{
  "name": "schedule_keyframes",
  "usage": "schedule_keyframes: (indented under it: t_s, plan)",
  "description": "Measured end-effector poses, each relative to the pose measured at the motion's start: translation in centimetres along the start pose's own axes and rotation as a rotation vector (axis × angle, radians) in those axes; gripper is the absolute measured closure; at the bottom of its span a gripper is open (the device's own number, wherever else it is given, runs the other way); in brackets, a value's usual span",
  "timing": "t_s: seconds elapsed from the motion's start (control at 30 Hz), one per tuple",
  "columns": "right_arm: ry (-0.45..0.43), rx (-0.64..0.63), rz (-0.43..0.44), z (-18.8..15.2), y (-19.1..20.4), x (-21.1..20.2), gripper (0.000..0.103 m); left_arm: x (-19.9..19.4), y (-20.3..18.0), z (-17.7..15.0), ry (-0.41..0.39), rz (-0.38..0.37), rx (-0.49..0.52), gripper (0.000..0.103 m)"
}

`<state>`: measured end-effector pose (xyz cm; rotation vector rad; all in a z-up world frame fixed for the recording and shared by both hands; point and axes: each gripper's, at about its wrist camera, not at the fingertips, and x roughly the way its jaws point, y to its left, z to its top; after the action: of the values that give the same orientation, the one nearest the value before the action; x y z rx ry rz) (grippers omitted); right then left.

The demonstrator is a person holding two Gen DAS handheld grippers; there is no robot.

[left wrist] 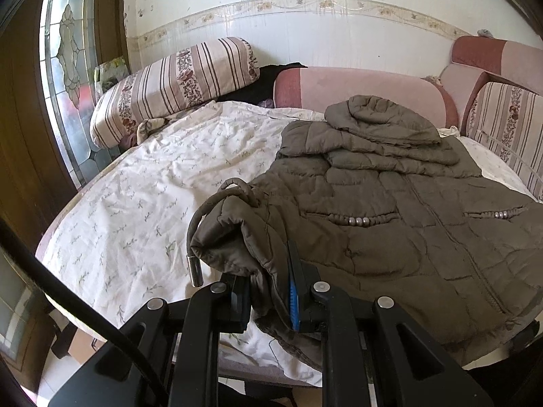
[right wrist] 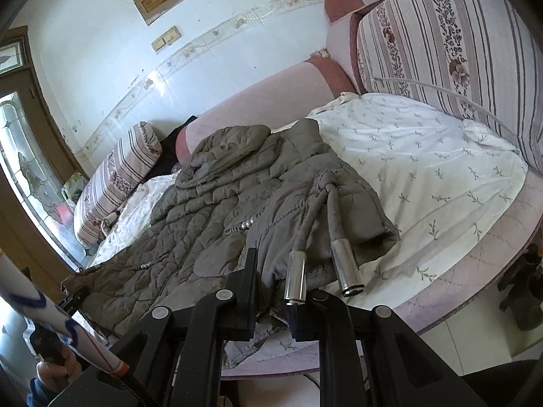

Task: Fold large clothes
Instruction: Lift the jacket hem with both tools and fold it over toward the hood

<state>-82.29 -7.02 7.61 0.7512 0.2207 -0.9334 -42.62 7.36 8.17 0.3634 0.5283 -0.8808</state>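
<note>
item: quilted olive-brown jacket point(left wrist: 407, 210), spread flat on a sofa bed covered by a white sheet with small leaf print point(left wrist: 152, 176); hood point(left wrist: 380, 118) folded down over the upper back, at the far end from both grippers. left gripper point(left wrist: 271, 291): fingers drawn in on a bunched fold of the jacket's near hem corner, fabric pinched between the black pad on its left and the blue-edged pad point(left wrist: 294, 300) on its right; the fold bulges up just ahead of the fingertips. a fabric-covered drawcord point(left wrist: 203, 210) loops out of that fold and hangs to the left of the gripper, ending in a metal tip point(left wrist: 194, 270) just beside the left finger. right gripper point(right wrist: 269, 291): fingers closed in on the opposite hem corner, a thin lip of jacket fabric caught between them. two drawcords with metal end caps point(right wrist: 346, 268) lie on the jacket directly ahead of this gripper, one cap resting against its right finger. the body of the jacket stretches ahead and to the right of the left gripper, and ahead and to the left of the right gripper. surroundings: striped floral bolster point(left wrist: 176, 84) far ahead-left of the left gripper; pink sofa backrest point(left wrist: 356, 91) beyond the hood; striped floral cushion point(right wrist: 441, 40) ahead-right of the right gripper; white wall with patterned border point(left wrist: 305, 3) behind.
</note>
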Motion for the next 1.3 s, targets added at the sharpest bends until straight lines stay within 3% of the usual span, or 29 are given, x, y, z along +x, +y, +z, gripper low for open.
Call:
schedule_keyframes:
  t_s: [0.5,0.77,1.07,1.3]
  plan:
    - [-0.002,-0.011,0.019,0.6,0.1,0.1,0.090,0.0,-0.4,0.6,-0.013,0.000,0.020,0.086]
    - [-0.026,-0.025,0.051,3.5,1.1,0.0,0.091,0.3,0.3,3.8,-0.012,-0.043,-0.002,0.086]
    - [-0.095,-0.119,0.019,11.1,4.0,1.7,0.091,1.7,-0.3,13.0,-0.072,-0.094,-0.034,0.086]
    - [-0.130,-0.147,-0.030,20.5,6.3,8.6,0.091,8.0,-1.7,23.7,-0.048,-0.142,-0.101,0.082]
